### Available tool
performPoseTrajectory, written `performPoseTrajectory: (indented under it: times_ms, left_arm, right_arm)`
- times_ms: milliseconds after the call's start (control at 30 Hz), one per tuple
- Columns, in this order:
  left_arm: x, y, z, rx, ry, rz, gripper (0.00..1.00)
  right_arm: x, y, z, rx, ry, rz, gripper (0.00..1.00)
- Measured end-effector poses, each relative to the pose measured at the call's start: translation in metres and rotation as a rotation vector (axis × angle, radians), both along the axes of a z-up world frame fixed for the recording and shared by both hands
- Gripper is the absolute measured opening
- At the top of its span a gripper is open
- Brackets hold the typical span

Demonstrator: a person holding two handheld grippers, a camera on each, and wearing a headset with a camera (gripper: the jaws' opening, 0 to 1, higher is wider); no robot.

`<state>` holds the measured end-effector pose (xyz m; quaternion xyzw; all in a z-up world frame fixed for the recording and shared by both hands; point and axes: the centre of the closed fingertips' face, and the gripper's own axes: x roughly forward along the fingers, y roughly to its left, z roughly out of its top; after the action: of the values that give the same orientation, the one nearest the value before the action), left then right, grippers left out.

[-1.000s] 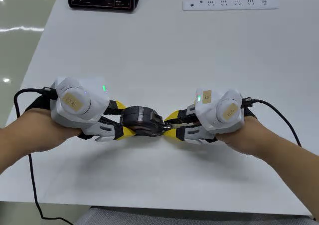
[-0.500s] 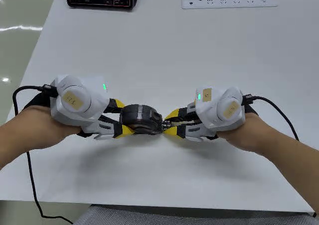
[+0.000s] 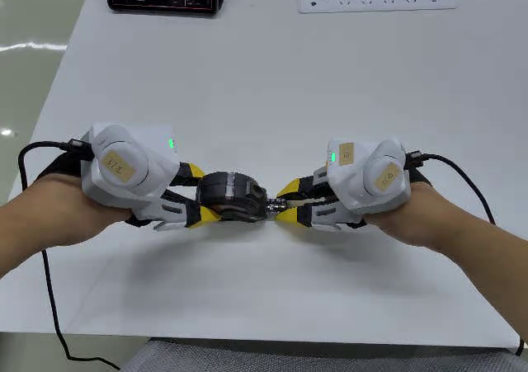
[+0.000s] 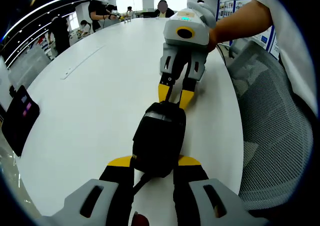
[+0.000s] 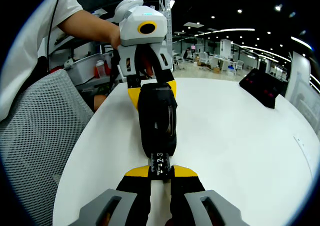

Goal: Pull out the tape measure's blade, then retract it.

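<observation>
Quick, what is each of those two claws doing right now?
Left gripper: closed on the tape measure.
Right gripper: closed on the blade tip.

Left tool (image 3: 202, 195) and right tool (image 3: 286, 203) tip to tip, jaws closed (both level), forearms converging

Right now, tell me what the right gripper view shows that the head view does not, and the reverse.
The right gripper view adds the printed numbers on the blade, pinched in the right gripper's closed jaws, a grey mesh chair, and a large hall with ceiling lights.

The head view adds the right gripper's white housing with its green light, and the hand holding it.

Both share the black tape measure on the white table, clamped by the left gripper, and the dark screen device.
</observation>
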<state>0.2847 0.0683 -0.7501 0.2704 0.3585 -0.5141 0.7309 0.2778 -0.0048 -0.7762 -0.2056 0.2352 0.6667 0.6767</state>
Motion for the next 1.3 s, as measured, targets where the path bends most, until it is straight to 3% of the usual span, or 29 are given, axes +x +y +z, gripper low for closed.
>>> performPoseTrajectory:
  times_ms: [1300]
  left_arm:
    - [0.001, -0.001, 0.0, 0.003, 0.004, 0.005, 0.24]
  right_arm:
    - [0.002, -0.056, 0.003, -0.061, -0.014, -0.014, 0.1]
